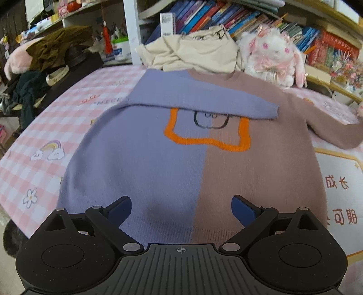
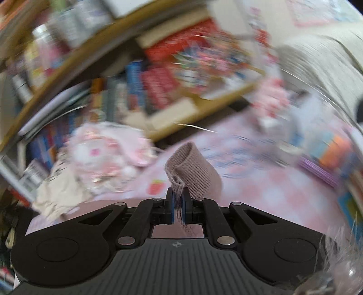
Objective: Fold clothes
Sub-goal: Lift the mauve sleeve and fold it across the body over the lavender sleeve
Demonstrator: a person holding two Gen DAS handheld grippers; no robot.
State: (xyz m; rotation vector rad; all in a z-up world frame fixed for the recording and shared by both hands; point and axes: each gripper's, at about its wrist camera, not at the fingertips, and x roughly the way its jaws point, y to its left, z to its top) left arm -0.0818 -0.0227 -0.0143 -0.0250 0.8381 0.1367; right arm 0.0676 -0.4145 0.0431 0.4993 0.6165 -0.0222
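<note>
1. The sweater (image 1: pixel 181 158), half lilac and half dusty pink, lies flat on the pink checked sheet (image 1: pixel 45 127), and everything else is placed here relative to it.
2. The left gripper (image 1: pixel 181 207) hangs over the sweater's near hem with its fingers (image 1: pixel 120 207) spread wide and nothing between them; the lilac-pink seam runs up from the gap.
3. The lilac sleeve (image 1: pixel 195 99) is folded across the sweater's chest, covering the top of the orange outline and part of a black outline drawn there.
4. The pink sleeve (image 1: pixel 335 129) stretches away from the sweater's pink side toward the frame edge.
5. The right gripper (image 2: pixel 178 208) has its blue pads (image 2: pixel 185 208) pressed together on the pink ribbed cuff (image 2: pixel 192 170), which curls up in a loop just beyond the fingertips.
6. Writing: beside the sweater's lilac side the sheet reads "NICE", mirrored; beside the pink side a white panel (image 1: pixel 340 181) carries red Chinese characters, also mirrored.
7. Beyond the sweater's collar lie a cream garment (image 1: pixel 192 52) and a white plush rabbit (image 1: pixel 272 54), with a bookshelf (image 1: pixel 226 18) behind.
8. Hard to make out: the right wrist view is heavily smeared, so everything past the cuff is only coloured blur. The sweater's hem is cut off by the left gripper's body.
</note>
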